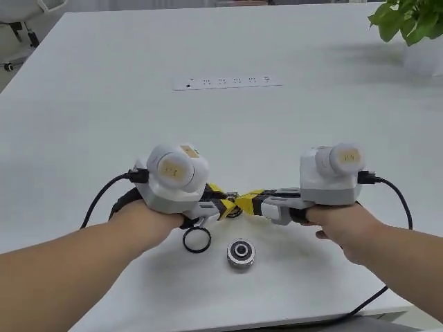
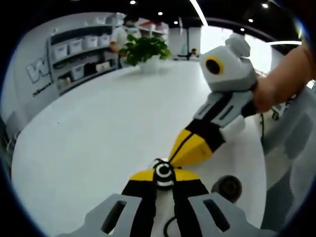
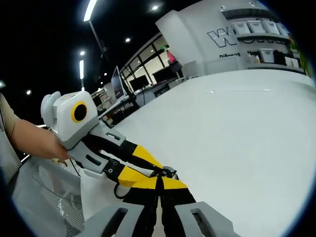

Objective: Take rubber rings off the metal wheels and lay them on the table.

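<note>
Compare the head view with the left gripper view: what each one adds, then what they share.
Head view adds a socket strip on the table and a chair beside it. Left gripper view adds shelves of bins and ceiling lights. Both show the plant, the spare wheel lying on the table, and the held wheel pinched by the claws of the left gripper and right gripper.

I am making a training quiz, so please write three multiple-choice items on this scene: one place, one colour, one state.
1. The loose black ring lies: A beside the metal wheel; B in a bowl; C on the floor.
2. The jaws' tips are: A green; B yellow; C red.
3. The left gripper is: A wide open; B laid down; C shut on a small wheel.
Key: A, they lie side by side; B, yellow in every view; C, its jaws clamp it.
</note>
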{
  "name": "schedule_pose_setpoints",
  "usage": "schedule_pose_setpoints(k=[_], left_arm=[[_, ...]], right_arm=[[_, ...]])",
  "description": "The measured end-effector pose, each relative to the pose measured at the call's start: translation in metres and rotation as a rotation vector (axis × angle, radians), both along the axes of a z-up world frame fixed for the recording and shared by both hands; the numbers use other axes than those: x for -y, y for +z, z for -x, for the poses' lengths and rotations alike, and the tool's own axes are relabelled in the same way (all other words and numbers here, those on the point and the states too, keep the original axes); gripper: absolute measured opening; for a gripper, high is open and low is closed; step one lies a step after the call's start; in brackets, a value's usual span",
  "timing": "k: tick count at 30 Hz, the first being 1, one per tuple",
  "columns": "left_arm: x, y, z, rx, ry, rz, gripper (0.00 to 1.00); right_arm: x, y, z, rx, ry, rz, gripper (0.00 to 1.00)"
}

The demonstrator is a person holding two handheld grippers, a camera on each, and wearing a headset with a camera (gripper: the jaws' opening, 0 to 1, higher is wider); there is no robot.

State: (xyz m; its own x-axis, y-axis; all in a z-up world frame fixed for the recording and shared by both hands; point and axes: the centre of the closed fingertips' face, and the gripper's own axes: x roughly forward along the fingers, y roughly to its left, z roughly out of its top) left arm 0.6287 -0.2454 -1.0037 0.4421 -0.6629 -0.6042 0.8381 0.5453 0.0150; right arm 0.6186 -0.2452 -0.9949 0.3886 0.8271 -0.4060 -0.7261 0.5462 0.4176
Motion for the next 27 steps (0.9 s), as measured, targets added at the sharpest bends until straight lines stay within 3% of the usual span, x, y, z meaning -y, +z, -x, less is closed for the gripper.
schedule_pose_setpoints(k=[15, 17, 19, 26, 27], left_arm=[[0.001, 0.0, 0.001, 0.008, -0.014, 0.008, 0.12], [0.001, 0.001, 0.001, 0.01, -0.014, 0.009, 0.12], [0.001, 0.001, 0.001, 0.012, -0.017, 0.01, 0.12], [0.001, 0.001, 0.001, 0.011, -0.018, 0.012, 0.12], [0.001, 0.001, 0.001, 0.011, -0.019, 0.012, 0.12]], right_arm=[[0.005, 0.002, 0.0, -0.012, -0.004, -0.03, 0.0], [0.0, 0.007, 0.002, -0.011, 0.014, -0.061, 0.0], [-0.001, 0.007, 0.003, 0.008, 0.024, -0.035, 0.0], [0.001, 0.009, 0.005, -0.029, 0.019, -0.083, 0.0], [-0.003, 0.012, 0.009, -0.038, 0.041, -0.112, 0.0]])
